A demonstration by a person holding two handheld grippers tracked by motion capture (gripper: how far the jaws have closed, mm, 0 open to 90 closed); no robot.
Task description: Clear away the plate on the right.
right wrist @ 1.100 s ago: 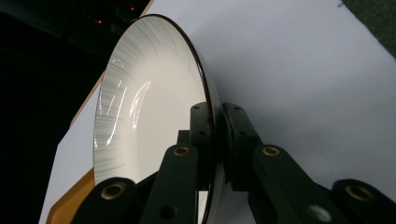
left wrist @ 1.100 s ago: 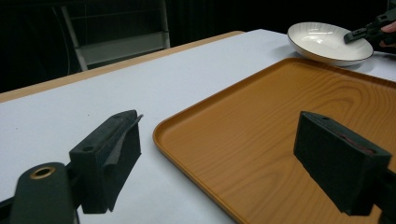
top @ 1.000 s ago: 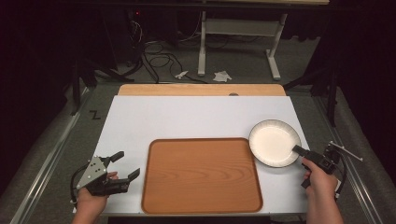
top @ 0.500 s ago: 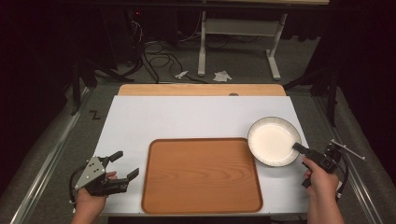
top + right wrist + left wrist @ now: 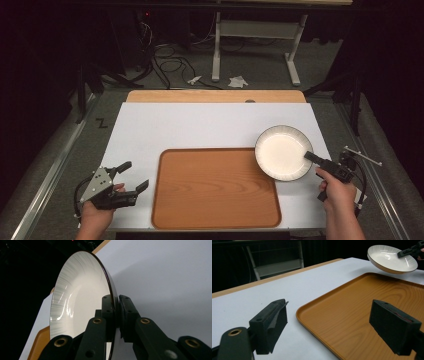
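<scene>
My right gripper (image 5: 311, 157) is clamped on the rim of the white plate (image 5: 282, 152), jaws pinching its edge at the plate's 4 o'clock. The plate hangs tilted above the tabletop, overlapping the tray's 2 o'clock corner. My left gripper (image 5: 131, 176) has its jaws spread wide and holds nothing, resting near the tray's 9 o'clock side.

Risk, as I judge it: the hold is a thin edge pinch on a glazed rim; the plate's weight levering outward could twist it loose, dropping it onto the wooden tray (image 5: 215, 187).

The white tabletop (image 5: 190, 127) is bare, with a wood strip at 12 o'clock. Beyond lies a dark room with cables (image 5: 167, 55) and a desk frame (image 5: 252, 45).
</scene>
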